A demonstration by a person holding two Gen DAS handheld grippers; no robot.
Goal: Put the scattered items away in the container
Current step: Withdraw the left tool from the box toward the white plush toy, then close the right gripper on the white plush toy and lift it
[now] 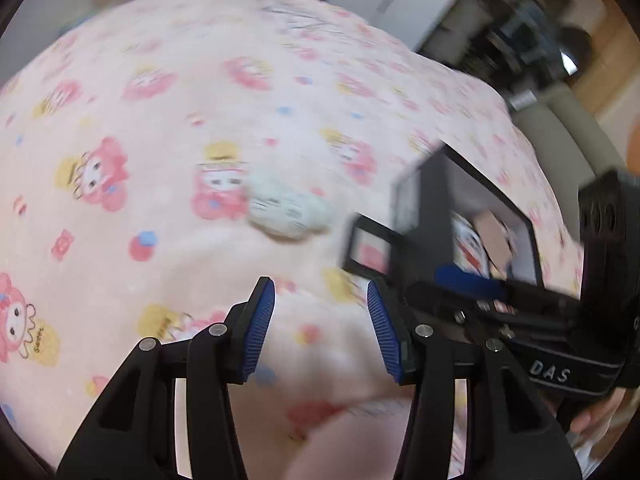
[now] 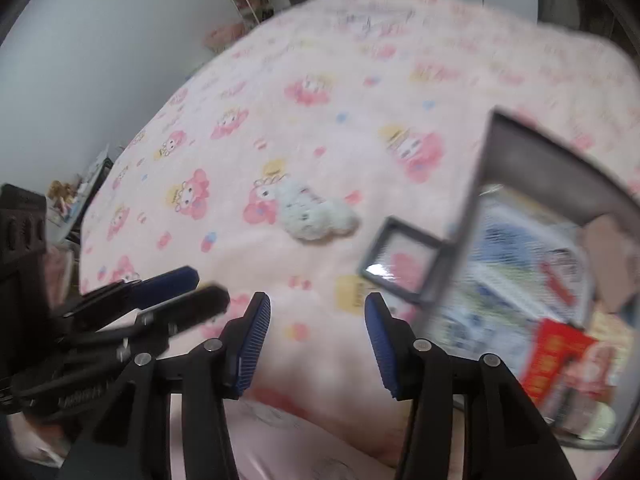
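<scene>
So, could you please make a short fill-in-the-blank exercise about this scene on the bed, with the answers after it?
1. The white plush toy lies on a blanket whose main colour is ____.
2. The dark container already holds several ____.
3. Between the fingers of the right gripper there is ____.
4. Between the plush toy and the container lies a small square ____ with a dark rim.

Missing words: pink; items; nothing; frame

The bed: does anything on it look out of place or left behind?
Yes. A small white plush toy lies loose on the pink blanket, and a small black-framed square sits just outside the grey container, which already holds packets. Both grippers are open and hold nothing.
</scene>
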